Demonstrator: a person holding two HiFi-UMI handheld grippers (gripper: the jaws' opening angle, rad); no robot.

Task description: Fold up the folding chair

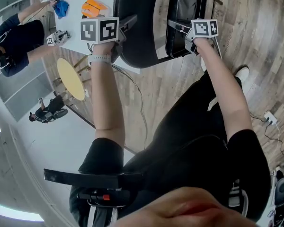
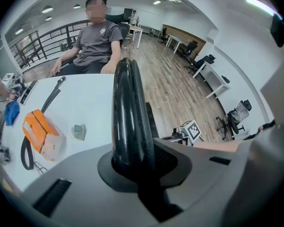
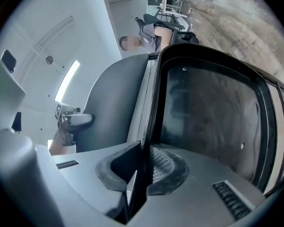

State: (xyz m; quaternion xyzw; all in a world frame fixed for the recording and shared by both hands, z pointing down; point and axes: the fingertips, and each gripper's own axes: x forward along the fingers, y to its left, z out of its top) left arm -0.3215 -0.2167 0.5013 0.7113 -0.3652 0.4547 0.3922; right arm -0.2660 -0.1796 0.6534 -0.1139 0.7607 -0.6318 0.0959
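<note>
The black folding chair stands in front of me on the wooden floor. Its rounded backrest [image 1: 139, 27] is on the left and its seat panel [image 1: 185, 18] on the right. My left gripper [image 1: 127, 26] points steeply down and is shut on the backrest's glossy top edge [image 2: 128, 112], which fills the gap at the left gripper [image 2: 132, 163]. My right gripper [image 1: 181, 31] is held level and is shut on the thin rim of the seat [image 3: 208, 112]. That rim runs straight out of the right gripper [image 3: 144, 168]. The chair's legs are hidden.
A white table [image 2: 85, 105] behind the chair holds an orange pouch [image 2: 40, 135], a blue cloth [image 1: 61, 7] and a strap. One person [image 2: 97, 41] sits at its far side. Another person [image 1: 16, 37] with grippers is at the left. A yellow stool [image 1: 71, 78] and a power strip [image 1: 270, 118] are on the floor.
</note>
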